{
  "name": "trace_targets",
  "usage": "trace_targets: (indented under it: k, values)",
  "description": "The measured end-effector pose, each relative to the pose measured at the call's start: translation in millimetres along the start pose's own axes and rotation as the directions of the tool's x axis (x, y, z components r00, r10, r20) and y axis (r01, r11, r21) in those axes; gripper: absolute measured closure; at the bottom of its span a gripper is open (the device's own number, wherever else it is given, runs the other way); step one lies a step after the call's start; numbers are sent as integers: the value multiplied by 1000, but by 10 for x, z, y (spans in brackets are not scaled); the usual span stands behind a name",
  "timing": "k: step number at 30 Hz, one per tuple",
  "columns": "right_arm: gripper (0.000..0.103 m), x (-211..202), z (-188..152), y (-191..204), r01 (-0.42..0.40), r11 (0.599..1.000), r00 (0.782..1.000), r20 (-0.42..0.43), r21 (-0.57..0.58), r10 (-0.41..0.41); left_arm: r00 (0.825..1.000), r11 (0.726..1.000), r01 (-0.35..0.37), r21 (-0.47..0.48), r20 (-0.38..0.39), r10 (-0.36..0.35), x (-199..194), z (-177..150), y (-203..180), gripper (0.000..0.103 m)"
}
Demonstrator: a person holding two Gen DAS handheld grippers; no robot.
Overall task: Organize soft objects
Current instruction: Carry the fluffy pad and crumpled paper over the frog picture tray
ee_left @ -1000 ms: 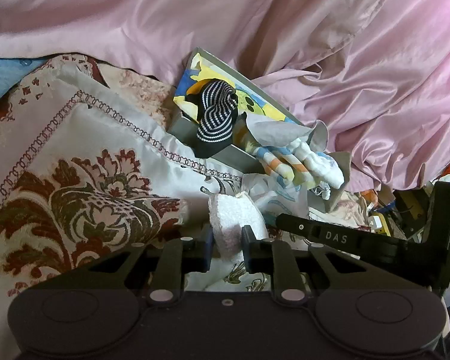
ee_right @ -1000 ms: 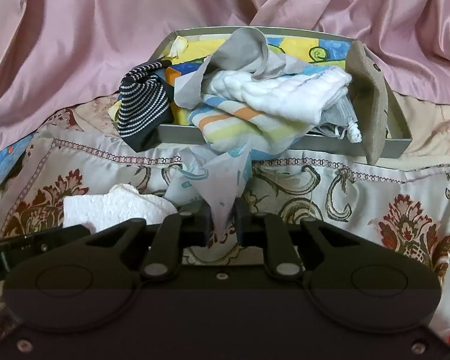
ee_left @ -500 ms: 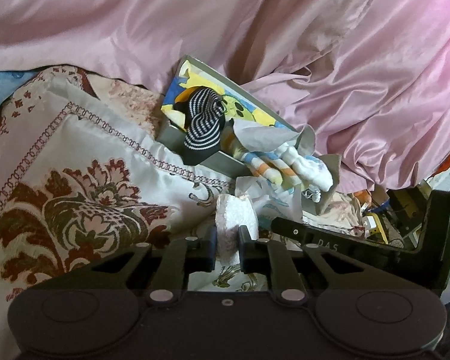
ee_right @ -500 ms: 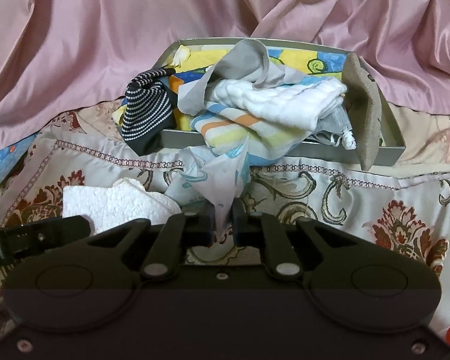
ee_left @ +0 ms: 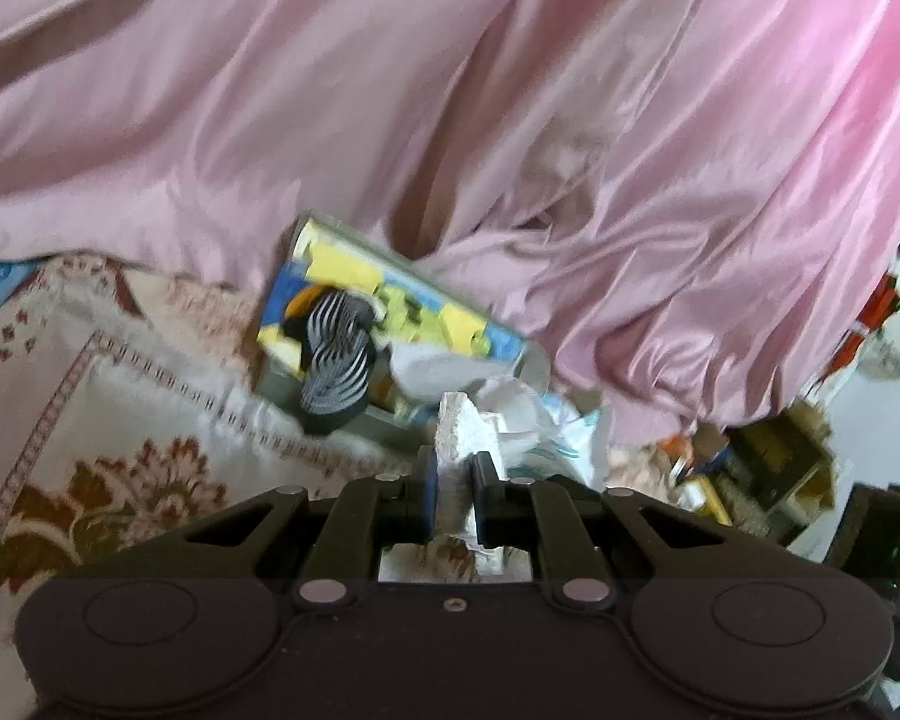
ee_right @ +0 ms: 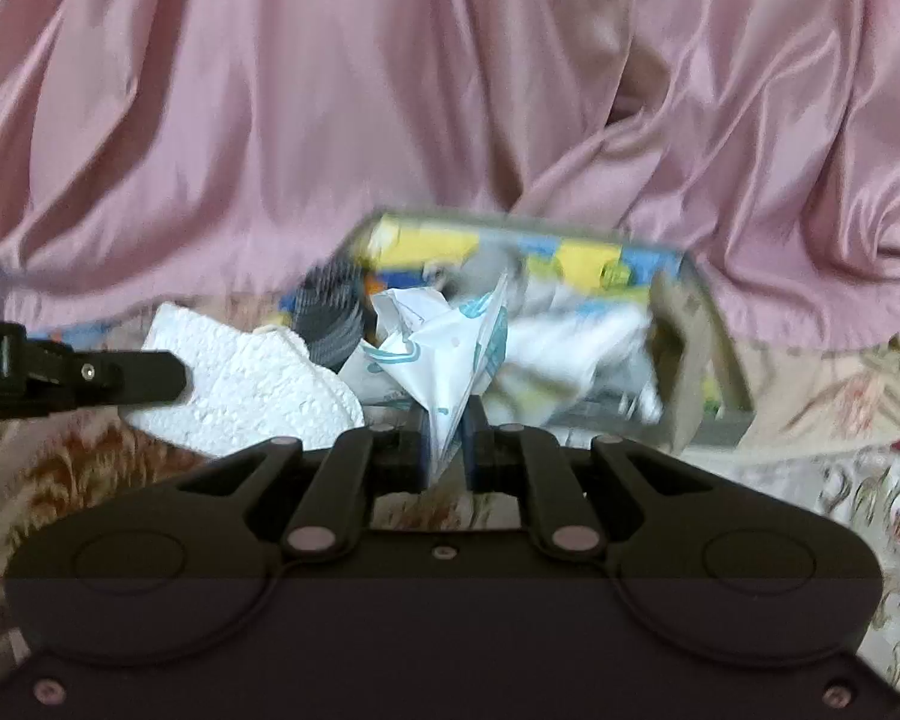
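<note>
My left gripper (ee_left: pixel 453 492) is shut on a white textured cloth (ee_left: pixel 465 432), also seen in the right wrist view (ee_right: pixel 252 384). My right gripper (ee_right: pixel 447 450) is shut on a thin white cloth with teal print (ee_right: pixel 444 348), which also shows just right of the white cloth in the left wrist view (ee_left: pixel 561 438). Both cloths are held up in front of a grey tray with a colourful bottom (ee_right: pixel 498 228) (ee_left: pixel 360 240). A black-and-white striped sock (ee_left: pixel 336 372) hangs over the tray's near edge. More cloths (ee_right: pixel 576 348) lie piled in the tray.
A patterned cream and maroon cushion (ee_left: pixel 108 414) lies under the tray. Pink satin fabric (ee_left: pixel 450 90) is draped behind everything. Clutter and boxes (ee_left: pixel 780 468) stand at the far right. The left gripper's finger (ee_right: pixel 78 375) reaches in from the left in the right wrist view.
Both grippers have lifted with their cloths and tilted up, so the tray sits lower and farther in view. The current frames are motion-blurred.
</note>
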State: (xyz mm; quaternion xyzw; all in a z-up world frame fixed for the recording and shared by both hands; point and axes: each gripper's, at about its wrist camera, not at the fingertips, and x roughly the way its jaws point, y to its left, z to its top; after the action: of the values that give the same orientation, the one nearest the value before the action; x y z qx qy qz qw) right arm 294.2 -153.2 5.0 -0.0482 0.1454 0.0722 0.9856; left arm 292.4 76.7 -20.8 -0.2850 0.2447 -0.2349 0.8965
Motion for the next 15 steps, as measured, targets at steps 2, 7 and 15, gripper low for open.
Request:
trace_targets:
  k: [2,7,15]
  values:
    - [98,-47,96,-69,14,1000,999,46,18,-15,1000,1000,15,-8,23,-15,29,57,-33,91]
    - [98,55,402,-311,33,996,994,99,83,-41,994,1000,14,25,109,-16,290,314,-179,93]
    - [98,623,800,-676,12,977,998,57,215,-25,985,999,-34,-5,172,34,1005,785,-195,93]
